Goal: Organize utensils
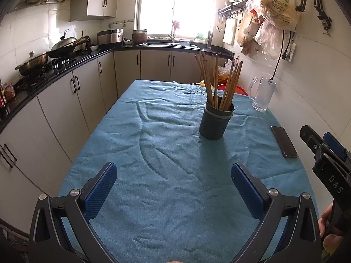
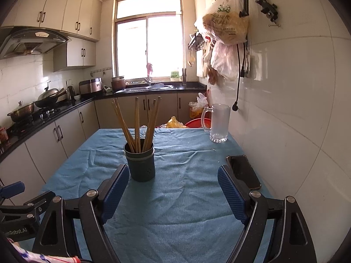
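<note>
A dark grey utensil holder [image 1: 216, 121] stands upright on the blue tablecloth [image 1: 153, 153], with several wooden chopsticks [image 1: 216, 81] standing in it. It also shows in the right wrist view [image 2: 140, 162], with the chopsticks [image 2: 137, 125]. My left gripper [image 1: 174, 172] is open and empty, above the cloth, well short of the holder. My right gripper [image 2: 173, 176] is open and empty; its left finger is just in front of the holder. The right gripper also shows at the right edge of the left wrist view [image 1: 324, 151].
A black phone [image 2: 243, 172] lies on the cloth near the wall. A glass mug [image 2: 217, 122] stands at the far right corner. A white tiled wall runs along the table's right side. Kitchen cabinets and a stove counter [image 1: 43, 72] run along the left.
</note>
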The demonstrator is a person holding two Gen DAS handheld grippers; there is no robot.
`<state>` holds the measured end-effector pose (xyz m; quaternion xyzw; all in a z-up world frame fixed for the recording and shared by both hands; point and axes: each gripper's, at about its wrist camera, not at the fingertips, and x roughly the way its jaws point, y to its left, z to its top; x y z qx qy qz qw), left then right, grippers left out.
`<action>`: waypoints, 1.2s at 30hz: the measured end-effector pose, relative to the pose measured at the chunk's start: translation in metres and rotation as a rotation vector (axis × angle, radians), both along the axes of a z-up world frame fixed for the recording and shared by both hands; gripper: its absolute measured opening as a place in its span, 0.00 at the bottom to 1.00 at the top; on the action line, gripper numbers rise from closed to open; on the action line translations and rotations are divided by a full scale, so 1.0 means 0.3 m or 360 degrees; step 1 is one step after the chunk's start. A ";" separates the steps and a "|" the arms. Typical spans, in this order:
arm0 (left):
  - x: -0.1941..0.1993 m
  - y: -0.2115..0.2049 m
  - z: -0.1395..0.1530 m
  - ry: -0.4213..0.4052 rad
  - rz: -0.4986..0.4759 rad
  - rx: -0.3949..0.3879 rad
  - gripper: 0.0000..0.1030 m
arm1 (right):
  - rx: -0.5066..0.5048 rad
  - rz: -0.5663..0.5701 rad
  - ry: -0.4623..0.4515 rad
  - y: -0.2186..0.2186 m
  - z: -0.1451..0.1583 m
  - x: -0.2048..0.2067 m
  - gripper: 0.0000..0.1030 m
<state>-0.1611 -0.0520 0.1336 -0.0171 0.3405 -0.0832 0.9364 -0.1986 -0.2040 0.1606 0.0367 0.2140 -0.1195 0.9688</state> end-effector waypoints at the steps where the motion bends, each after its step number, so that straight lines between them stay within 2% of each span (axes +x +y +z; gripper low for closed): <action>1: -0.001 0.005 -0.001 0.0002 0.0003 -0.0006 1.00 | -0.0005 0.0005 0.0002 0.007 0.000 0.000 0.84; 20: 0.005 0.036 -0.002 0.0014 0.0032 -0.0022 1.00 | -0.0044 0.0028 -0.0008 0.054 0.009 0.006 0.84; 27: 0.046 0.021 0.025 -0.0059 0.0056 0.0066 1.00 | -0.0079 0.0068 -0.0032 0.056 0.047 0.040 0.86; 36: 0.092 -0.022 0.019 -0.0068 -0.0004 0.0142 1.00 | -0.0069 0.0025 0.0029 0.019 0.003 0.062 0.86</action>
